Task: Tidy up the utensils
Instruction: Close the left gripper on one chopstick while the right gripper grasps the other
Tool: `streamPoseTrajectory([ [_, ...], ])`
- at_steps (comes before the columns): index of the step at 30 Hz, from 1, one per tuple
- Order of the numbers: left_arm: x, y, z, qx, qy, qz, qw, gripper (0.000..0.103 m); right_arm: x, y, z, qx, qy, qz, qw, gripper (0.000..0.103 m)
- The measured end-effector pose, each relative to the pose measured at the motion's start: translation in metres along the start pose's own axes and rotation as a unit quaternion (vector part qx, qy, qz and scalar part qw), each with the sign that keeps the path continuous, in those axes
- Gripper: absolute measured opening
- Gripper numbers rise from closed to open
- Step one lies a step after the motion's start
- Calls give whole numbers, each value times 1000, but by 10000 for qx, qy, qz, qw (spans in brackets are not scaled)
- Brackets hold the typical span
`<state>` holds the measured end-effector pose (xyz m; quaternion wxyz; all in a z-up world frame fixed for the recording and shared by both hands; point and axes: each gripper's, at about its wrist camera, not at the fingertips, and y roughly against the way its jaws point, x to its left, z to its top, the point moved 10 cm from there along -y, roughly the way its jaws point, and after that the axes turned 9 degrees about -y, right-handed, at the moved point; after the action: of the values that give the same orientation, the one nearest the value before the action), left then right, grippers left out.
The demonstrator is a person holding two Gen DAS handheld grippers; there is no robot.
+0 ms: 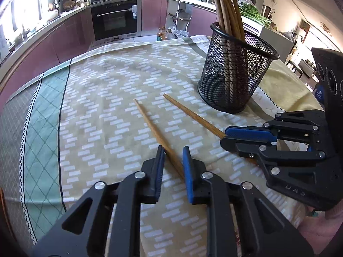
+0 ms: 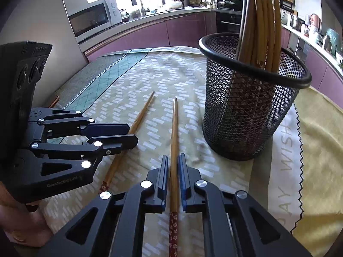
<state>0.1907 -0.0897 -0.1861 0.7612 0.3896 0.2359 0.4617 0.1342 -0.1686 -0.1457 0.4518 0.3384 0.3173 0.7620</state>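
Two wooden chopsticks with red patterned ends lie on the tablecloth [image 1: 103, 90]. My left gripper [image 1: 173, 150] is shut on the left chopstick [image 1: 150, 124], which crosses its blue pads at a slant; from the right wrist view the same gripper [image 2: 132, 133] clamps that stick [image 2: 141, 113]. My right gripper [image 2: 173, 157] is shut on the right chopstick [image 2: 174, 124], which runs straight between the pads. The left wrist view shows this gripper [image 1: 224, 137] biting that stick [image 1: 188, 112] near its end. Both sticks point toward a black mesh holder [image 2: 246, 111] with several chopsticks [image 2: 263, 21] upright in it.
The mesh holder [image 1: 231, 75] stands on the far right of the table, partly on a yellow cloth [image 2: 317, 150] with lettering. A hand [image 2: 21, 224] grips the left tool. Kitchen counters, an oven [image 1: 115, 19] and a microwave [image 2: 92, 19] ring the table.
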Motion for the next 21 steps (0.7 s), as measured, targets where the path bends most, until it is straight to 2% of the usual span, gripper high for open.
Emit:
streamPoseTrajectory([
  [5,1,2,-1,-35,116,-44,9999,9,-1,1,-1,-46,-77,8,10000,6],
  [11,-4,8,-9,-43,181,-93,9998,8,-7,15,-1,-165,-267,194,9993,5],
  [15,-8,12,-13,-26,171,-140,9998,8,0,17,-4,-103,-198,355,9991,5],
  [21,-13,11,-14,49,1,-110,9999,8,8,7,-8,34,-107,346,9993,6],
])
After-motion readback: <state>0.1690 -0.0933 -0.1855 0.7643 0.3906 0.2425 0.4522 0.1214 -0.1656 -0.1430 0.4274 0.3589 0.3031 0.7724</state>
